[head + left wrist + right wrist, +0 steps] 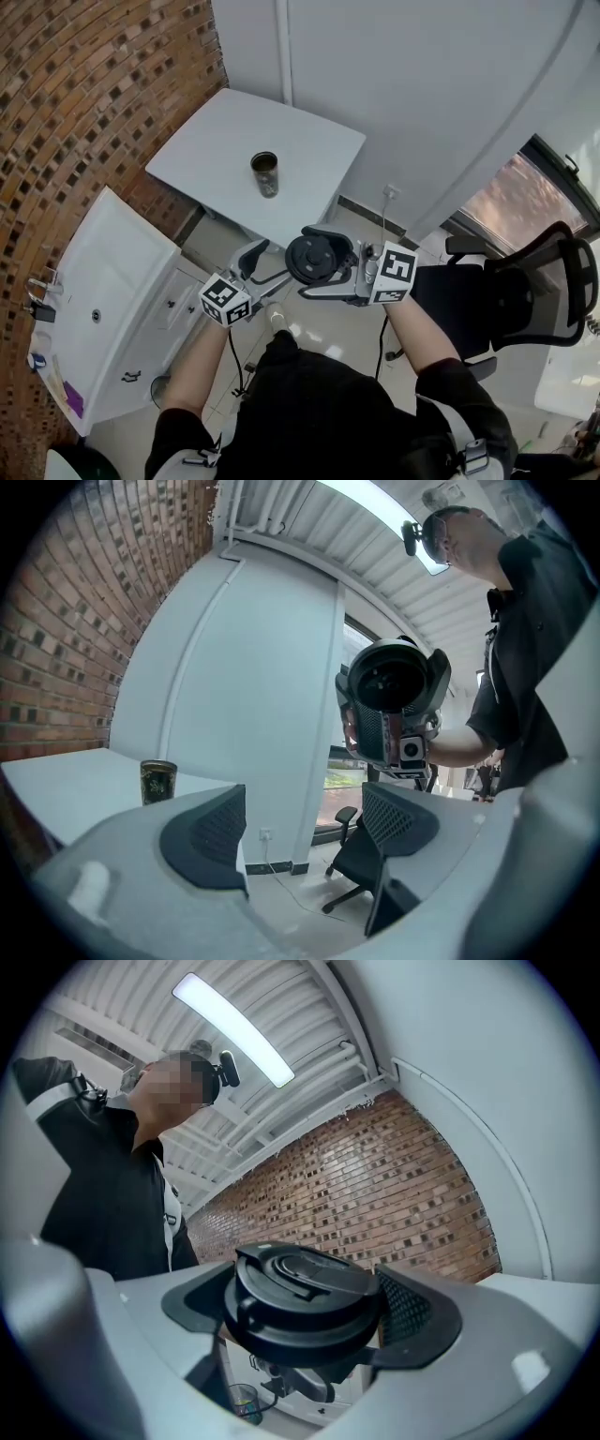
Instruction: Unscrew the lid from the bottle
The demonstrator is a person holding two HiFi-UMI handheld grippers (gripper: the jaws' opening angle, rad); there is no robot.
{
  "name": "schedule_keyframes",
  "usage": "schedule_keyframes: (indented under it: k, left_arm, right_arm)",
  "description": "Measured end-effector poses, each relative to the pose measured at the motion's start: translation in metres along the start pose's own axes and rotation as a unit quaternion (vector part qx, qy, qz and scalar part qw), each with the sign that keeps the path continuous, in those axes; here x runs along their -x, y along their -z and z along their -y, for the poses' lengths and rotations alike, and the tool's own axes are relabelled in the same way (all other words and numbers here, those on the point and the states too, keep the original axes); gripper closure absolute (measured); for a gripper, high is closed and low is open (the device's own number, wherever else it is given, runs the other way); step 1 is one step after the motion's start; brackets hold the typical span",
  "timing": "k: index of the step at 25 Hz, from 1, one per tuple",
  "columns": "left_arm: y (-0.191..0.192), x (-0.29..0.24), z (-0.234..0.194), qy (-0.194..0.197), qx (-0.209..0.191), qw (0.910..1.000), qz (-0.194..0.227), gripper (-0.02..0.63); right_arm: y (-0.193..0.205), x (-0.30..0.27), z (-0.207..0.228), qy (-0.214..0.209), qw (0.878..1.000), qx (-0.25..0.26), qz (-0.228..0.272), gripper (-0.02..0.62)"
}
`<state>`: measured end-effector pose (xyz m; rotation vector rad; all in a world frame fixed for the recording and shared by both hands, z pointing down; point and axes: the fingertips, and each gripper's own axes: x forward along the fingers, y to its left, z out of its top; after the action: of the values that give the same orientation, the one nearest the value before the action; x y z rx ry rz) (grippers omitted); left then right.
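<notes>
The bottle [265, 174], a dark cylinder with no lid on it, stands upright on the white table [216, 150]; the left gripper view shows this bottle [157, 782] at the far left. My right gripper [323, 262] is shut on the round black lid [309, 255], held in the air well in front of the table. In the right gripper view the lid [302, 1290] fills the space between the jaws of that gripper [309, 1321]. My left gripper [260, 265] hangs beside it, open, with nothing between its pads [208, 829]. The left gripper view also shows the lid [392, 679].
A white cabinet with a sink top [103, 300] stands at the left by the brick wall [84, 84]. A black office chair [525, 291] is at the right near a window [525, 192]. Tiled floor lies below the grippers.
</notes>
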<state>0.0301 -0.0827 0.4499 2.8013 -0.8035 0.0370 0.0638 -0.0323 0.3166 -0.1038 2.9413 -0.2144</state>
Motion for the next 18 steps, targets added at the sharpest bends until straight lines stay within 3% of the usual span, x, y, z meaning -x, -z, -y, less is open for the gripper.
schedule_keyframes:
  k: [4,9,14,18]
  left_arm:
    - [0.003,0.020,0.040,-0.015,0.008,0.9998,0.010,0.209]
    - [-0.001,0.039,0.083,0.000,-0.024,0.9997,0.005,0.215]
    - [0.000,0.056,0.091,0.016,-0.043,0.9989,-0.013,0.216]
    - [-0.019,0.071,0.095,0.025,-0.037,0.9989,0.017,0.225]
  right_arm:
    - [-0.003,0.024,-0.045,0.000,1.000,0.006,0.004,0.133]
    - [0.001,0.045,-0.079,0.008,1.000,0.010,0.001,0.133]
    - [0.005,0.055,-0.098,0.018,0.999,0.026,-0.021,0.133]
    - [0.001,0.059,-0.095,0.043,0.998,0.029,-0.040,0.132]
